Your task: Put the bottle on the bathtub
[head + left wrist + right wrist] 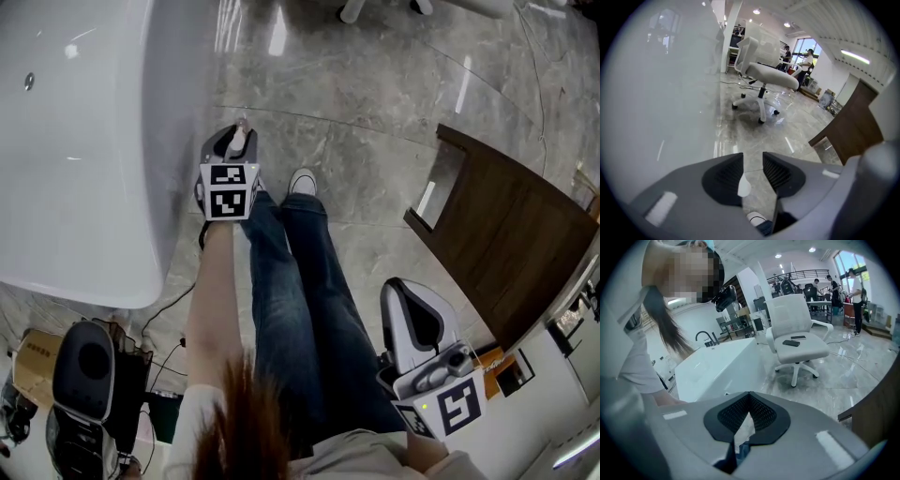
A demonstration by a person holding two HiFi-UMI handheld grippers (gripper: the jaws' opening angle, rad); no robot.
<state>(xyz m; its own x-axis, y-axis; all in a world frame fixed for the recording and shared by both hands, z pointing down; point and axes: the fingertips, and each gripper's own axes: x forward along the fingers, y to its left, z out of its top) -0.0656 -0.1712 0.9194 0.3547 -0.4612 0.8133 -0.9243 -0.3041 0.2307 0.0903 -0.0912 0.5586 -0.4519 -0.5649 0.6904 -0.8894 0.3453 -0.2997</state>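
No bottle was seen in any view, neither on the bathtub [84, 187] nor on the floor [375, 141]. The step therefore could not be judged, and the bottle must first be found. The left tool [753, 159] was held spread beside the bathtub, nothing pinched. The right tool [749, 395] was pressed together, empty.

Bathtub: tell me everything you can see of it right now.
The bathtub is white, smooth and glossy, like acrylic or enamel, with a rounded rim and a curved outer wall. It stands upright on the grey marble-look floor, at the head view's left. A small round metal fitting sits inside it. In the right gripper view a dark curved faucet rises by its far end.
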